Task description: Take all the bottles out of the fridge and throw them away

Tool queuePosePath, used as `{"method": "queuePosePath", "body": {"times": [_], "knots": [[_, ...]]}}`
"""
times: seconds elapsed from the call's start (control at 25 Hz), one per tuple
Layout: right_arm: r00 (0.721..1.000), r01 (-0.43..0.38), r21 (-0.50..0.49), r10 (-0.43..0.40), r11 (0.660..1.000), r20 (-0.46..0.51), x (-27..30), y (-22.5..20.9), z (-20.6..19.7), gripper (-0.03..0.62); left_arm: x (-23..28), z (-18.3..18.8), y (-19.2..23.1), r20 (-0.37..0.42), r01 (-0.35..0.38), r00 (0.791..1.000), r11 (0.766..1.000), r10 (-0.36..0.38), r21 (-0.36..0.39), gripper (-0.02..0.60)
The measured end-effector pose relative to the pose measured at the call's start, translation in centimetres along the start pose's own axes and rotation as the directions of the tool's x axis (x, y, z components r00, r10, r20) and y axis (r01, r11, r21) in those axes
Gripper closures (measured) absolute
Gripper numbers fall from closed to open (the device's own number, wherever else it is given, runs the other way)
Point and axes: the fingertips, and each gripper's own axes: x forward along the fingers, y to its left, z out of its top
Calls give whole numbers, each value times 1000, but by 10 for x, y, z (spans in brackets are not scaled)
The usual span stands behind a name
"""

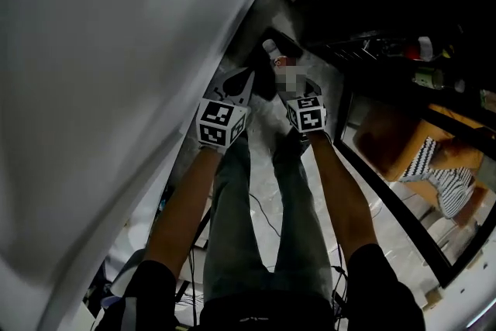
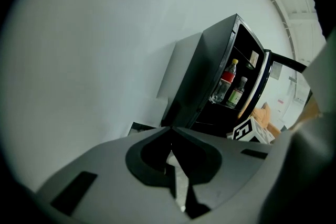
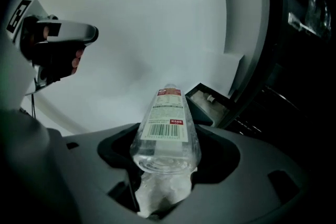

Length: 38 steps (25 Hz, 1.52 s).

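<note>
Right hand-held gripper point(image 3: 164, 140): clenched on a clear plastic bottle point(image 3: 167, 118). The bottle lies along the jaws with its cap end pointing away from the camera and covers the jaw tips.
Near end of the held bottle: whitish and crumpled down in the slot. I cannot tell whether this is the bottle's base or padding.
Label on the held bottle: white, with a barcode and a small red patch. The print is too small to read.
Left hand-held gripper point(image 2: 170, 131): clenched, jaw tips touching, nothing held. A pale scrap shows low in the slot behind the tips, but what it is cannot be made out.
Fridge point(image 2: 210, 86): black, door open, standing against the white wall point(image 2: 94, 34). The right gripper view shows only its dark edge, cut off at the frame.
Inside the fridge: a red-labelled bottle point(image 2: 227, 80) with a yellow cap and, just beside it, a green-labelled bottle point(image 2: 237, 93). Both stand upright on one shelf, and the shelves below are too dark to read.
Dark-rimmed box point(image 3: 209, 99): on the floor near the foot of the fridge. Something small lies in it, too dim to identify.
Head view: dim. Both marker cubes sit over the person's legs point(image 1: 248, 229), and the gripper tips beyond them are hard to separate from the shadows.
</note>
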Motion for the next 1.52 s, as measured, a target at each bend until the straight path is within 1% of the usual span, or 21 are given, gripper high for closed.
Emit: {"method": "queuePosePath", "body": {"times": [0.2,0.32,0.4,0.48,0.6,0.68,0.8,0.92,1.08,1.12,1.2,1.36,1.4,1.44,1.52], "knots": [[997,21,101,-13,995,-75,32,-12,-24,284,9,-25,8,-25,12,1000,1000,-12,-8,583],[993,24,143,-7,989,-117,45,-14,-30,284,8,-30,13,-32,9,999,1000,-10,-13,583],[992,27,178,-4,984,-129,52,-15,-29,284,8,-30,16,-32,7,999,1000,-7,-12,583],[994,26,234,0,972,-110,57,-18,-23,284,9,-27,18,-28,6,1000,1000,-6,-8,583],[1000,-6,319,11,948,-13,57,-20,-3,284,12,-24,18,-23,5,1000,1000,-5,-7,583],[999,-37,353,29,935,29,56,-18,1,284,14,-24,17,-24,6,1000,1000,-6,-9,583],[998,-59,358,48,932,38,53,-17,-6,283,16,-24,12,-26,3,1000,1000,-3,-5,583],[997,-66,328,49,942,59,38,-22,-6,284,18,-22,4,-25,-7,1000,1000,7,-7,583],[992,-67,248,37,966,122,-8,-28,19,291,17,-10,-13,-14,-24,1000,1000,24,-9,583],[989,-68,223,37,973,140,-21,-30,27,317,17,-3,-18,-6,-29,1000,1000,29,-10,583],[984,-60,181,28,982,174,-47,-35,43,404,15,15,-30,14,-41,999,999,41,-14,583],[968,-40,147,2,988,251,-115,-45,81,552,6,61,-69,53,-36,998,999,36,-16,583],[964,-34,137,-3,990,266,-134,-46,89,576,1,74,-81,62,-30,998,999,31,-13,583],[961,-31,125,-4,992,276,-155,-45,95,585,-5,85,-95,68,-24,997,1000,25,-10,583],[957,-29,103,-2,994,291,-197,-43,105,585,-19,109,-125,78,-16,997,1000,16,-5,583]]}}
